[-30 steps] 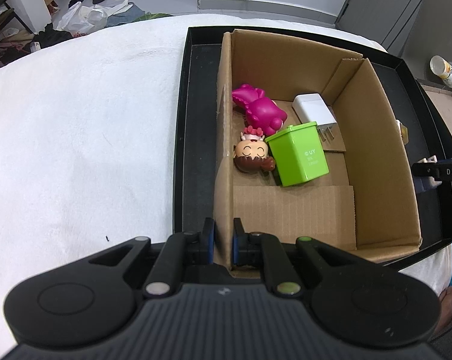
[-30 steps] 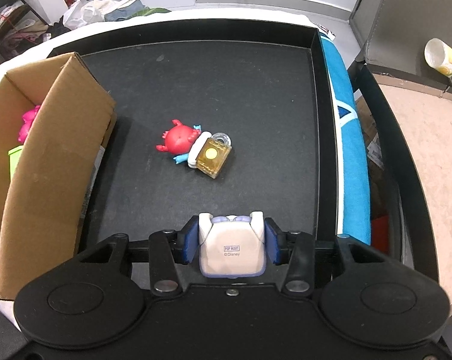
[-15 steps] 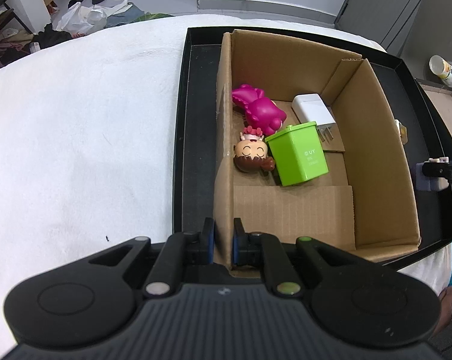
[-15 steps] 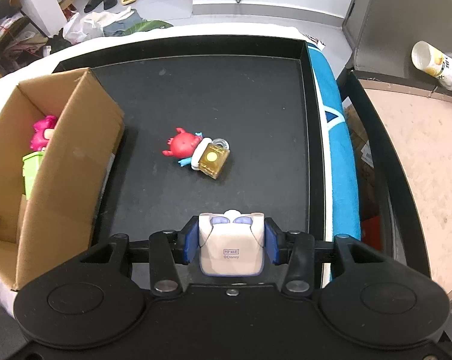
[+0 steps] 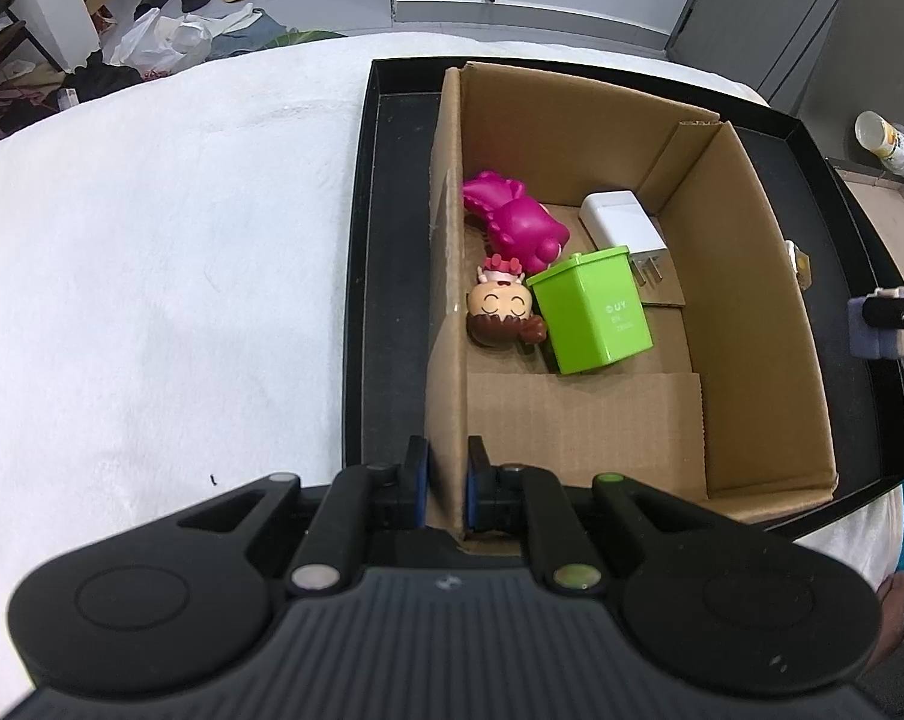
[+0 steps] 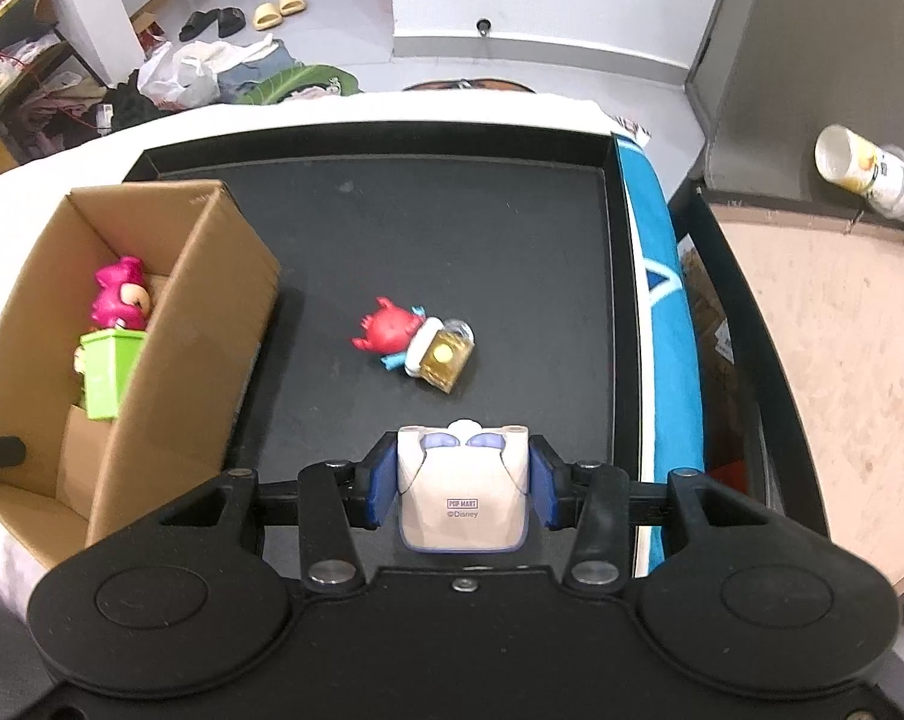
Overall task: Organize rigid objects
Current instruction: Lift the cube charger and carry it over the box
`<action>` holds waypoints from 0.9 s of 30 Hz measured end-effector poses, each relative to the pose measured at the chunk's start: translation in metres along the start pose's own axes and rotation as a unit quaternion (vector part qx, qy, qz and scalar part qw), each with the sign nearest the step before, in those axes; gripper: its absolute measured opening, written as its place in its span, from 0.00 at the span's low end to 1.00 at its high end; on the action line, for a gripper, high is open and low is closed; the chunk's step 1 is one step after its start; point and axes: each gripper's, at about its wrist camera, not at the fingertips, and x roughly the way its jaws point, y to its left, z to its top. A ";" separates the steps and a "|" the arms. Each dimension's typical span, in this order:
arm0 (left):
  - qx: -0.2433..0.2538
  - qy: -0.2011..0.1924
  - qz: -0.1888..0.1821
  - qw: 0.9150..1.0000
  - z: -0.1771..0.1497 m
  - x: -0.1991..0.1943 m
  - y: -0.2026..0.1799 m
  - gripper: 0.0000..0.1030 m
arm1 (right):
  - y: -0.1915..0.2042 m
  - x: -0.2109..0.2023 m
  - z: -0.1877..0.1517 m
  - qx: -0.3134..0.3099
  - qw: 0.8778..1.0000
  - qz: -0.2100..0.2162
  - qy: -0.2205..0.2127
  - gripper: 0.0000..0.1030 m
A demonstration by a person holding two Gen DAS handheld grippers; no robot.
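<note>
Left claw (image 5: 446, 489) is pinched tight on the near-left wall of the cardboard box (image 5: 752, 312), basically just anchoring it, and it hasn't budged at all compared with a second ago. The box sits in the left part of the black tray (image 6: 452, 228), which itself lies on a white blanket (image 5: 152, 276) rather than any bare tabletop.

Inside the box, going left to right: a magenta toy (image 5: 515, 222) up against the left wall, a little brown-haired figure head (image 5: 503, 312) just in front of it, a green mini bin (image 5: 596, 315) touching that head, and a white charger (image 5: 623, 222) toward the far right corner. So four things are already sorted.

Out on the open tray floor, roughly in the middle, a red figurine (image 6: 392, 327) is lying on its side, touching a small amber padlock-looking piece (image 6: 443, 354). Those two are still waiting.

Right claw (image 6: 463, 483) is clamped on a white blind-box figure (image 6: 461, 495) with "POP MART" printed on its base, pads pressing on both sides. What's changed: over the last second the tray has shrunk in the right wrist view and more of the box interior shows, so the claw has lifted the figure clear of the tray floor. I'd say the pickup is done and the next bit is carrying it left over the box's right wall and dropping it into the free space in the near half.
</note>
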 end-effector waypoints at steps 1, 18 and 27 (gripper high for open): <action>-0.001 -0.001 -0.001 1.000 0.000 0.000 0.000 0.10 | 0.003 -0.002 0.002 -0.004 1.000 -0.001 -0.003 0.42; -0.002 -0.003 -0.010 1.000 -0.001 -0.002 0.004 0.11 | 0.042 -0.030 0.030 -0.041 0.999 0.008 -0.032 0.42; -0.003 -0.003 -0.012 1.000 -0.001 -0.003 0.005 0.11 | 0.074 -0.042 0.047 -0.059 0.997 0.033 -0.043 0.42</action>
